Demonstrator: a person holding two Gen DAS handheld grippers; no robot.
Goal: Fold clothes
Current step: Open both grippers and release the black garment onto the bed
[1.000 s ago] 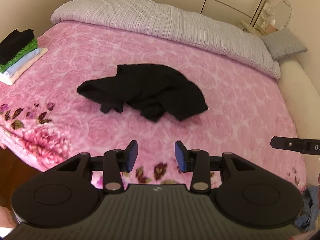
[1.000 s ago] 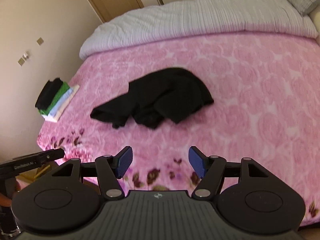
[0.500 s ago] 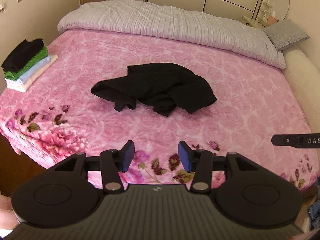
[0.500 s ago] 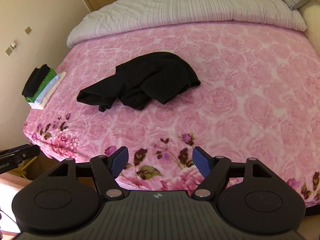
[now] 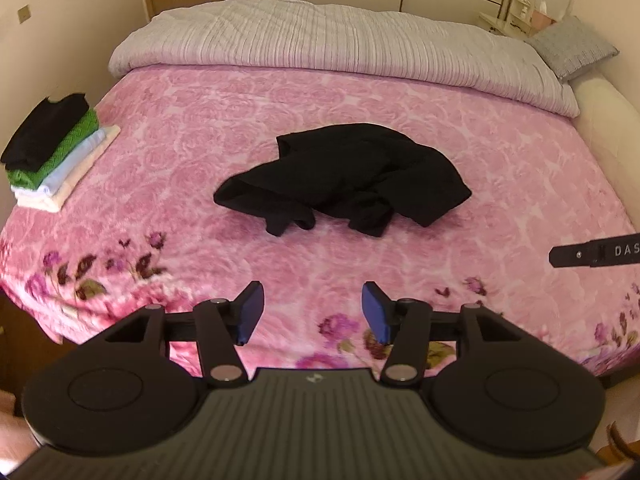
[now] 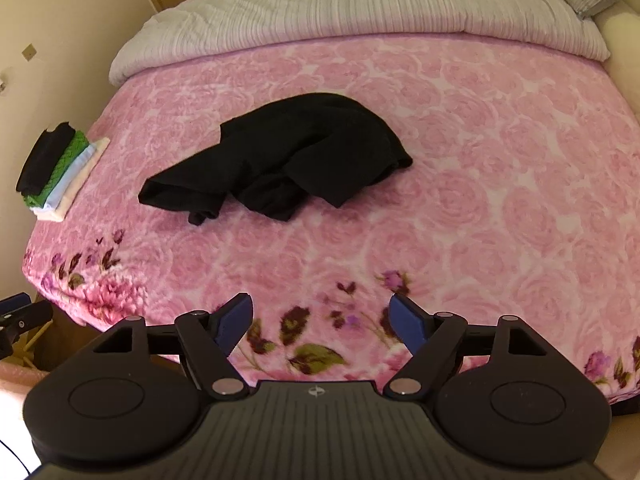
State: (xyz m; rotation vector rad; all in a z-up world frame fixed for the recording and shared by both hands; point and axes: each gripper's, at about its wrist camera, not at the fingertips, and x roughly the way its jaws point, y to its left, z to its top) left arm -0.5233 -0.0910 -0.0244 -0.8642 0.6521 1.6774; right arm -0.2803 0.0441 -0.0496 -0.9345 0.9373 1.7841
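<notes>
A crumpled black garment (image 5: 344,176) (image 6: 280,160) lies in the middle of the pink floral blanket (image 5: 200,152) (image 6: 500,160) on the bed. My left gripper (image 5: 312,314) hovers over the bed's near edge, well short of the garment; its jaws are opening and hold nothing. My right gripper (image 6: 322,320) is also above the near edge, jaws opening wide with nothing between them. The tip of the right gripper (image 5: 592,255) shows at the right edge of the left wrist view; a piece of the left gripper (image 6: 20,316) shows at the far left of the right wrist view.
A stack of folded clothes (image 5: 52,152) (image 6: 56,168), black on top, then green, pale blue and cream, sits at the bed's left edge. A grey-white quilt (image 5: 340,44) (image 6: 360,8) lies along the far side, with a grey pillow (image 5: 572,48) at the right.
Both grippers have drawn back from the bed and shifted left, so the garment looks farther off and has slid rightward in both views. Both pairs of jaws have widened.
</notes>
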